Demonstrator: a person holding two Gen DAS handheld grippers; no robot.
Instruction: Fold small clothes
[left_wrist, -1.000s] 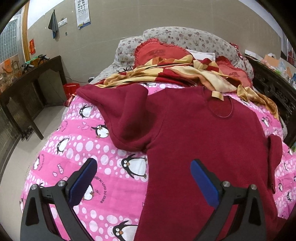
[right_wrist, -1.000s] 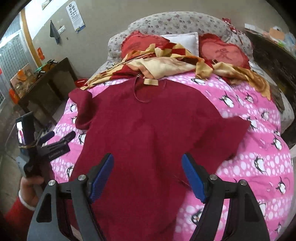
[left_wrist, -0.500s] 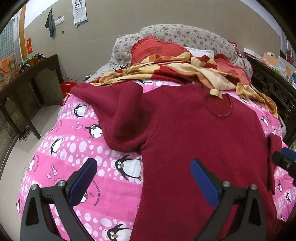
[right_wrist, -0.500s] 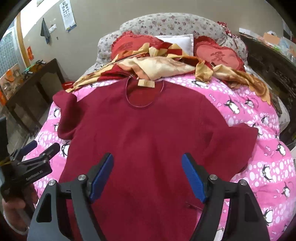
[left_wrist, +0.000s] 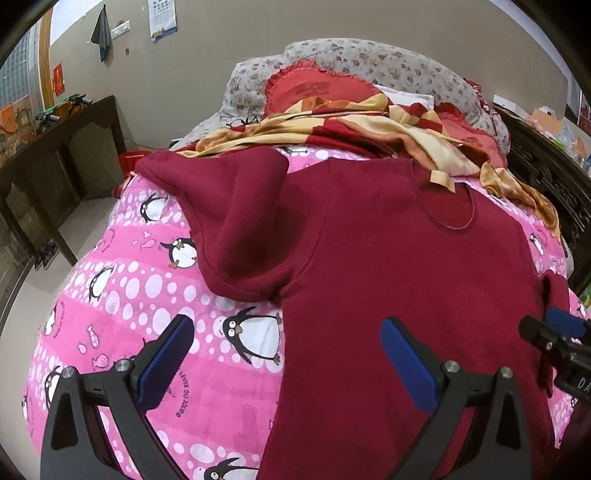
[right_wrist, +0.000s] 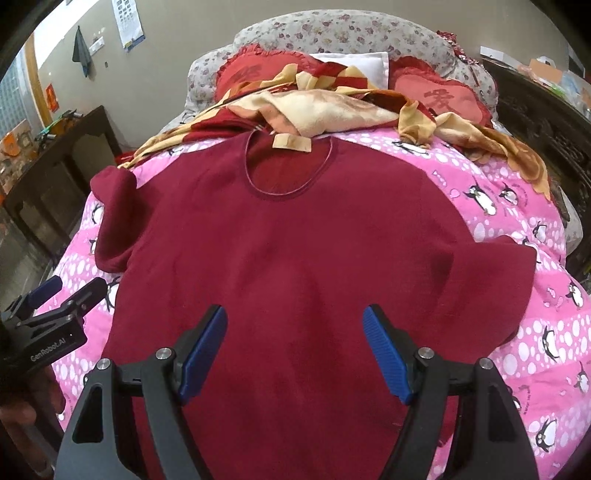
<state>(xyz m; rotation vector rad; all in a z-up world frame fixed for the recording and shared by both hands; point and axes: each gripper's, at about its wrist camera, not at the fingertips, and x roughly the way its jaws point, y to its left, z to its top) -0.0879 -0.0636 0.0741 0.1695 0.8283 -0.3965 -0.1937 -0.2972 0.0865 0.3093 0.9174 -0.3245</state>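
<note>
A dark red sweater (left_wrist: 406, 251) lies spread flat on the pink penguin quilt (left_wrist: 140, 295), neck toward the pillows. Its left sleeve (left_wrist: 236, 206) is folded up and lies bunched on the quilt. In the right wrist view the sweater (right_wrist: 295, 251) fills the middle, its right sleeve (right_wrist: 491, 284) spread out to the side. My left gripper (left_wrist: 288, 350) is open and empty, above the sweater's left edge. My right gripper (right_wrist: 295, 339) is open and empty, above the sweater's lower body. Each gripper shows at the edge of the other's view.
A red and yellow checked blanket (right_wrist: 332, 107) lies crumpled beyond the sweater's neck, with red cushions (right_wrist: 439, 96) and a floral pillow (left_wrist: 388, 70) behind. A dark wooden table (left_wrist: 55, 155) stands left of the bed. Dark carved furniture (right_wrist: 546, 122) stands on the right.
Both grippers have moved in closer over the sweater, and the right one has shifted right to sit over the sweater's middle. Both stay open. The sweater has not moved.
</note>
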